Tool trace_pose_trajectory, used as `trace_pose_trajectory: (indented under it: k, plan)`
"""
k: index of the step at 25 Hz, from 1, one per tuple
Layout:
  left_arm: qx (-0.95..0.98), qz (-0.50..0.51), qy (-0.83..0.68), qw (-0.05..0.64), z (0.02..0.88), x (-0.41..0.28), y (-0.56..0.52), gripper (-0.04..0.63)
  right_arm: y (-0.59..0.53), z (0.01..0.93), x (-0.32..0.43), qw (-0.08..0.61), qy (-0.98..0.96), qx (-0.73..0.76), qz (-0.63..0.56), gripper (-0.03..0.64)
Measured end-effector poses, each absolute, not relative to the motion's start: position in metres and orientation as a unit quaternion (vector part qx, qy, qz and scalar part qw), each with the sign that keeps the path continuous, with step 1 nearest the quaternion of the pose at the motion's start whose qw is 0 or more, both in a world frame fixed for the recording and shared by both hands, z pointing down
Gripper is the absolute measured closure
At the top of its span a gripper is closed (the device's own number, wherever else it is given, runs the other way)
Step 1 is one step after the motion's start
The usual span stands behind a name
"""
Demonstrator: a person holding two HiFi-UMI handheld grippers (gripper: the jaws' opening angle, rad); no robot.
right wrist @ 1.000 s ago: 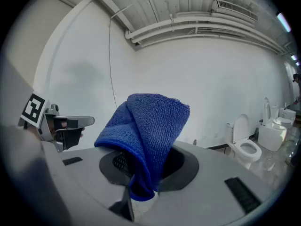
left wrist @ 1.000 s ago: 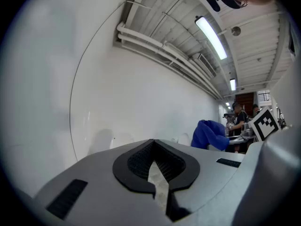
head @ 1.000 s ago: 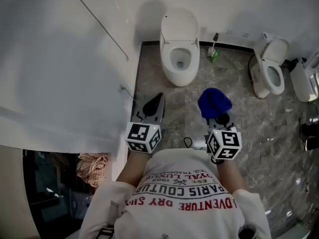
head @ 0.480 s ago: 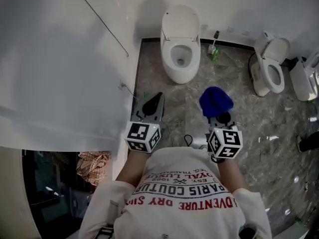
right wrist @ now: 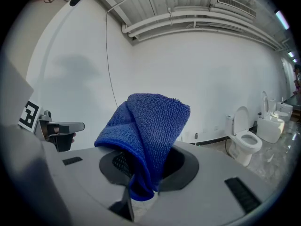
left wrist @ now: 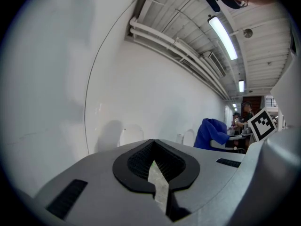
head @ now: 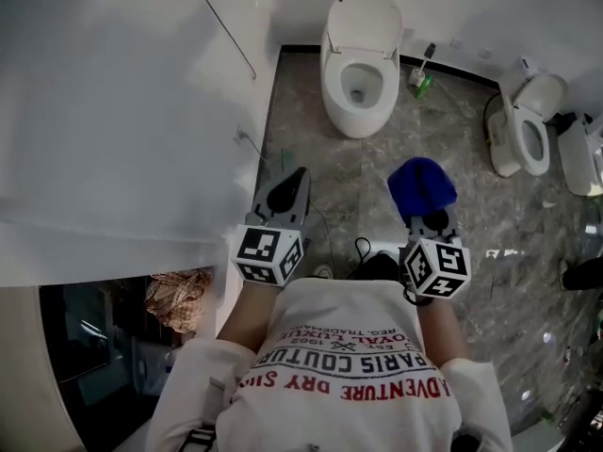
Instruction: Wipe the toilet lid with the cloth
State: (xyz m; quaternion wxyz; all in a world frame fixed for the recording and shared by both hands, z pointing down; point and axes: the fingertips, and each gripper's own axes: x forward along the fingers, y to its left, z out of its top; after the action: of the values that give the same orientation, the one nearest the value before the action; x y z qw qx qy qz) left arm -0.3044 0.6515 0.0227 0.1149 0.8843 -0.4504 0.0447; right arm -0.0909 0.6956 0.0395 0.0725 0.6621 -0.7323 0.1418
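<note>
Approach stage, wiping not yet begun: the right tongs [head: 426,217] clamp the blue cloth [head: 421,185] above the floor [head: 311,130], well short of the toilet [head: 358,83] at the floor's far edge, its raised lid [head: 364,19] untouched, while the left tongs [head: 297,179] are closed and empty.

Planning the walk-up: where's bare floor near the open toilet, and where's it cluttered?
Bare floor lies in front of the toilet, bordered left by the white wall. Crowded: green bottle right of it, second toilet beyond, black cord at the feet.
</note>
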Motion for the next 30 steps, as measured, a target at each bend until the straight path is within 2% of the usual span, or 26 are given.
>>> trace_pose_trajectory:
  k: [10, 24, 30]
  plan:
    - [0.877, 0.065, -0.457, 0.133, 0.048, -0.272, 0.582, 0.589, 0.615, 0.071, -0.052, 0.078, -0.731, 0.655, 0.176, 0.529]
    - [0.846, 0.053, -0.512, 0.138, 0.034, -0.133, 0.367, 0.588, 0.386, 0.063, 0.090, 0.098, -0.781, 0.592, 0.174, 0.529]
    - [0.838, 0.068, -0.517, 0.161, 0.055, -0.110, 0.301, 0.589, 0.312, 0.086, 0.115, 0.105, -0.780, 0.584, 0.201, 0.529]
